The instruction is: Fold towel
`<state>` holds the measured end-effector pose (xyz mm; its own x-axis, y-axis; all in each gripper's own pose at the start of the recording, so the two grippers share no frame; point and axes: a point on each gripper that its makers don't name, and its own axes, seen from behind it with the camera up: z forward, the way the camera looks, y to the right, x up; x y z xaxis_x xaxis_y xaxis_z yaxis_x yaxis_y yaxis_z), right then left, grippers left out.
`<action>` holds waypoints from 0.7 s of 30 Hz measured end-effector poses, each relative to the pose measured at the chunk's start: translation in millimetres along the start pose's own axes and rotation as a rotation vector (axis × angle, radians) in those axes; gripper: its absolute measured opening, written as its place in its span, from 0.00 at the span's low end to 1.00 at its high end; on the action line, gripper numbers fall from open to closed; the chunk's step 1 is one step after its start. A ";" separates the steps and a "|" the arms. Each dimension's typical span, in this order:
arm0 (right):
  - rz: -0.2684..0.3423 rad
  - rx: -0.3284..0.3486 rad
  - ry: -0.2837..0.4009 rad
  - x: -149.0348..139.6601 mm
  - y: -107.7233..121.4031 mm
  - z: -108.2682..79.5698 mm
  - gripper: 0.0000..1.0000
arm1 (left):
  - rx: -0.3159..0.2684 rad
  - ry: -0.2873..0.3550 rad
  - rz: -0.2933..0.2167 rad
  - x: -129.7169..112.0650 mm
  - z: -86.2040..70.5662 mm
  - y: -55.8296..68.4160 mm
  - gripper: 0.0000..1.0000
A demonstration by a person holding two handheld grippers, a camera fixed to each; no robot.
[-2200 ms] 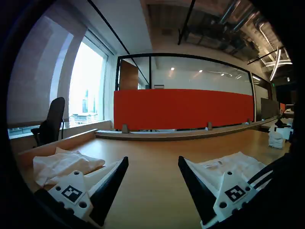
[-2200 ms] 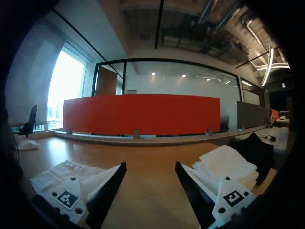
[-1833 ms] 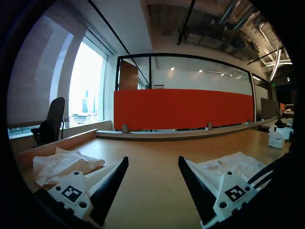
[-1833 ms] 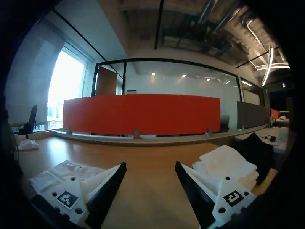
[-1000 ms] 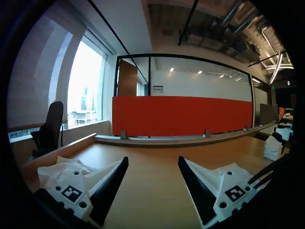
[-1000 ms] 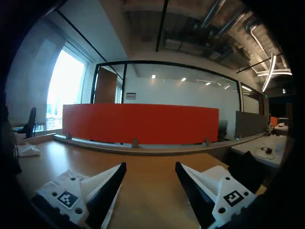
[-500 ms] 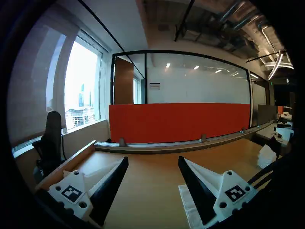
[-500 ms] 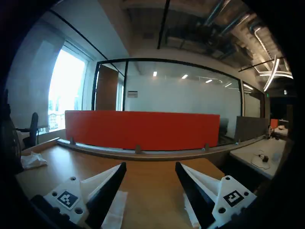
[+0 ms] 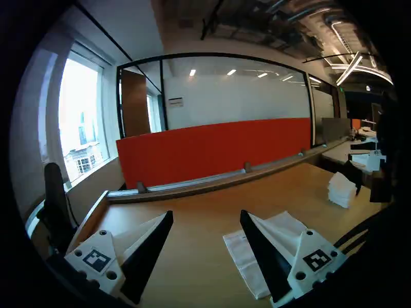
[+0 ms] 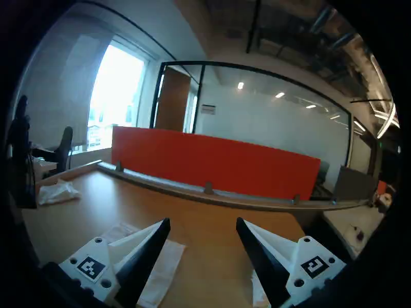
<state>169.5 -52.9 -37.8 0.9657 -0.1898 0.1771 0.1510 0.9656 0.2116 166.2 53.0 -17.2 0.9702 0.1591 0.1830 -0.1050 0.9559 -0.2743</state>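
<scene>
The left tongs (image 9: pixel 205 241) hang spread wide over the bench (image 9: pixel 195 267), nothing between the fingers. The towel (image 9: pixel 244 254) lies flat on the wood, running under the right finger of that pair. The right tongs (image 10: pixel 203 246) are spread too and empty, with the towel (image 10: pixel 167 264) beneath their left finger and a bit of white cloth (image 10: pixel 255 288) by their right finger. Farther off, right of the left tongs, sits a stack (image 9: pixel 340 189) of folded cloths. Far left of the right tongs lies a crumpled cloth (image 10: pixel 57 191). Beyond, an orange divider (image 9: pixel 216 149) lines the bench's far edge, with a chair (image 9: pixel 54 205) by the window (image 9: pixel 79 128).
</scene>
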 end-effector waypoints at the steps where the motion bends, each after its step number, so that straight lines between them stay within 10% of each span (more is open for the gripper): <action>1: -0.014 0.024 -0.012 -1.1 -5.1 -0.5 1.00 | -0.029 -0.014 0.012 -2.1 0.0 6.6 0.97; 8: -0.061 0.167 -0.086 -10.1 -34.6 -1.6 1.00 | -0.186 -0.087 0.065 -19.3 -0.2 43.8 0.97; 21: -0.103 0.284 -0.187 -59.7 -65.6 2.8 1.00 | -0.256 -0.182 0.088 -75.5 -1.1 69.7 0.97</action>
<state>101.3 -105.5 -59.6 0.8891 -0.3382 0.3086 0.1552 0.8567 0.4920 85.8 107.4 -51.2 0.9025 0.3020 0.3071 -0.1062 0.8470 -0.5208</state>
